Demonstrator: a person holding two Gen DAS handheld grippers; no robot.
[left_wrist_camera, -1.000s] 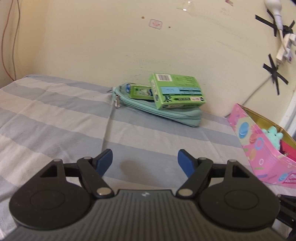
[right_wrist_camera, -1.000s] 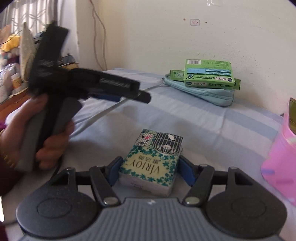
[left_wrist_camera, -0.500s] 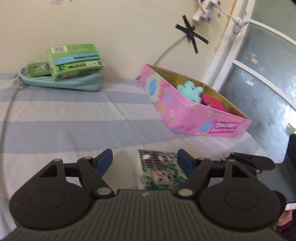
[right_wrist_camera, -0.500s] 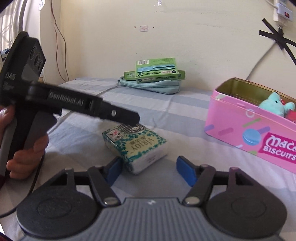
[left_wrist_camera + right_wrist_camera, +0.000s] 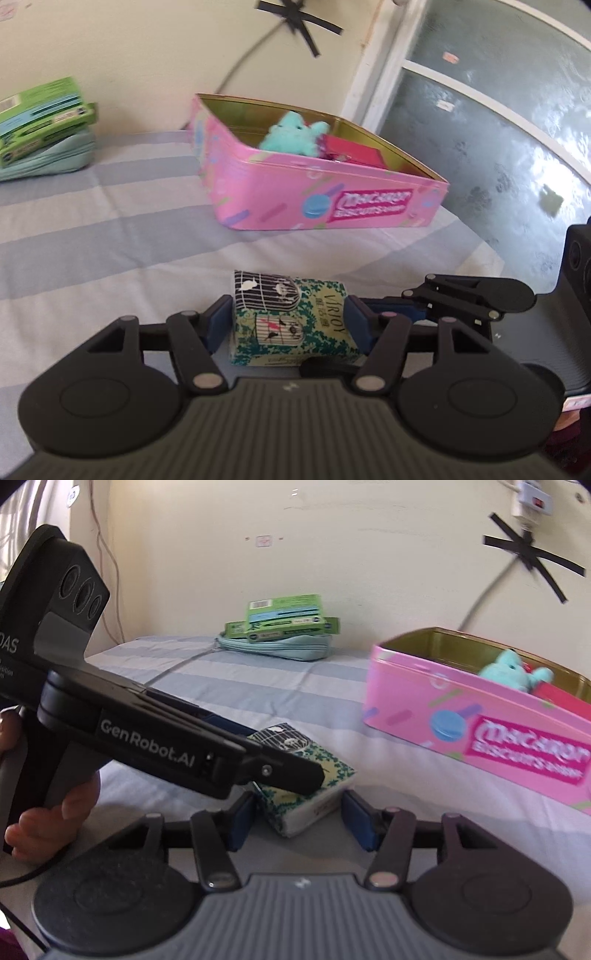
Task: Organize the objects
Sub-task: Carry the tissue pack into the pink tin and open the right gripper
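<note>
We are closing our left gripper (image 5: 290,325) around the tissue pack (image 5: 290,321) lying on the striped cloth (image 5: 110,240), our right gripper (image 5: 301,823) spread loose beside it, since the pink tin (image 5: 295,192) nearby is taking the small things.

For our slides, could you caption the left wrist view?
Left tool closes around the tissue pack before the pink biscuit tin.

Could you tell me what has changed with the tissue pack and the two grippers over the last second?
The right gripper let go of the tissue pack and now stands open beside it. The left gripper swung from the green boxes over to the pack and closed around it. The pink tin and pouch stayed put.
</note>
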